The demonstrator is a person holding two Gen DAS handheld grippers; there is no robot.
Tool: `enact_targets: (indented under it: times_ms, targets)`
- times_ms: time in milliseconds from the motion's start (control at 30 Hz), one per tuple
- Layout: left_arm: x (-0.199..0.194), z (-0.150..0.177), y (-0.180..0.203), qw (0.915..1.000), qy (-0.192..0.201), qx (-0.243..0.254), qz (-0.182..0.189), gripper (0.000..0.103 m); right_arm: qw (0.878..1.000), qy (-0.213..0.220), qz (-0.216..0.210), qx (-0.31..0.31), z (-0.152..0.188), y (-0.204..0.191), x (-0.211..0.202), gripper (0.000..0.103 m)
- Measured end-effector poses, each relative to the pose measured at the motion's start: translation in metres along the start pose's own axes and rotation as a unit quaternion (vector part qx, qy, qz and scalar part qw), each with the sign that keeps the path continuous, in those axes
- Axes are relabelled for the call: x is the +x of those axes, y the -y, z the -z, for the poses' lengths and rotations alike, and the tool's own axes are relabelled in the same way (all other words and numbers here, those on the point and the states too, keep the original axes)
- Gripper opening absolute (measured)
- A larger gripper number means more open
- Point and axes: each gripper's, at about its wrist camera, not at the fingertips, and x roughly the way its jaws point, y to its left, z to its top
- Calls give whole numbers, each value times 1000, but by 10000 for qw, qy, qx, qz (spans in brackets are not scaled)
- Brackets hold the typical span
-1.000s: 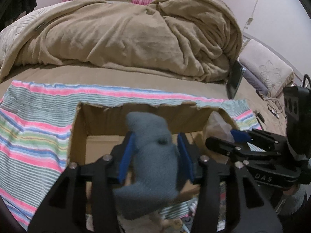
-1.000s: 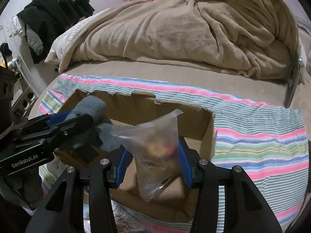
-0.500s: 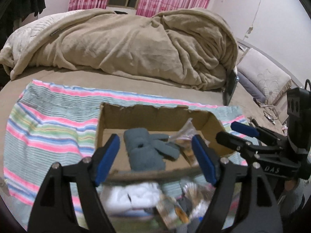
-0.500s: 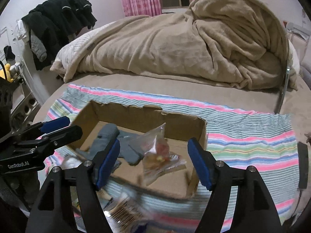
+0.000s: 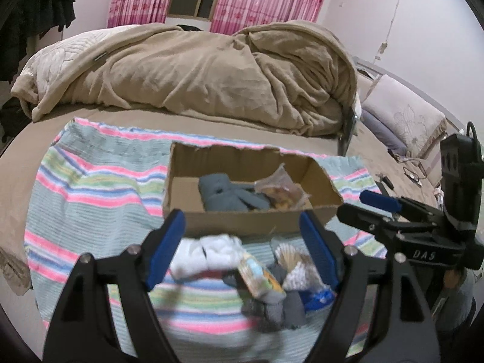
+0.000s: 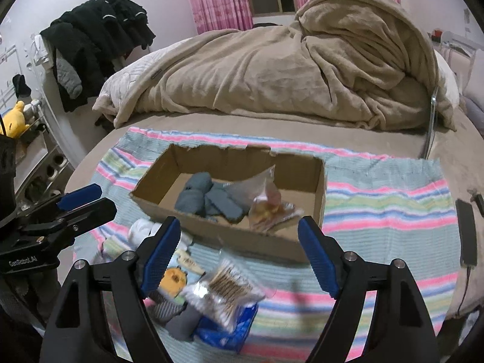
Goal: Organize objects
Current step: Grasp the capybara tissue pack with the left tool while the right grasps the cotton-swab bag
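Note:
An open cardboard box (image 5: 181,175) (image 6: 320,187) sits on a striped cloth on the bed. Inside lie grey-blue socks (image 5: 224,195) (image 6: 202,196) and a clear snack bag (image 5: 281,187) (image 6: 269,202). In front of the box lies a pile: white socks (image 5: 205,254) (image 6: 142,228), a cotton swab pack (image 5: 296,264) (image 6: 227,287), a yellow cartoon card (image 6: 174,278) (image 5: 260,275), grey socks (image 5: 278,305) and a blue packet (image 6: 230,329). My left gripper (image 5: 242,248) is open and empty above the pile. My right gripper (image 6: 239,254) is open and empty, near the box's front wall.
A rumpled beige blanket (image 5: 196,72) (image 6: 287,72) fills the bed behind the box. A phone with a cable (image 6: 467,236) lies at the cloth's right edge. Dark clothes (image 6: 96,39) hang at the left by a shelf.
Both grippers opened and dropped the grey-blue socks and the snack bag into the box, then drew back toward me, bringing the pile in front of the box into view.

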Motion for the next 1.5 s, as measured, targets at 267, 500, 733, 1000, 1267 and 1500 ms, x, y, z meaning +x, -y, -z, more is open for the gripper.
enact_targets:
  times_ms: [267, 500, 733, 1000, 1267, 1500]
  targets:
    - [4, 24, -7, 9996, -251, -108, -24, 79, 9998, -156, -16, 102, 21, -5, -1, 83]
    - [16, 41, -11, 9987, -473, -178, -37, 79, 9988, -435, -19, 211, 37, -4, 17, 83]
    - [25, 55, -10, 9979, -631, -90, -139, 79, 9956, -855, -65, 366, 54, -3, 48, 83]
    - [30, 63, 0, 9970, -745, 81, -169, 79, 9919, -1138, -245, 502, 62, -3, 69, 83]
    - [40, 66, 25, 9942, -893, 537, -265, 79, 9919, -1026, -607, 437, 63, 6, 59, 49]
    - [68, 75, 44, 9861, -1194, 1049, -493, 79, 9933, -954, -403, 520, 64, 26, 48, 47]
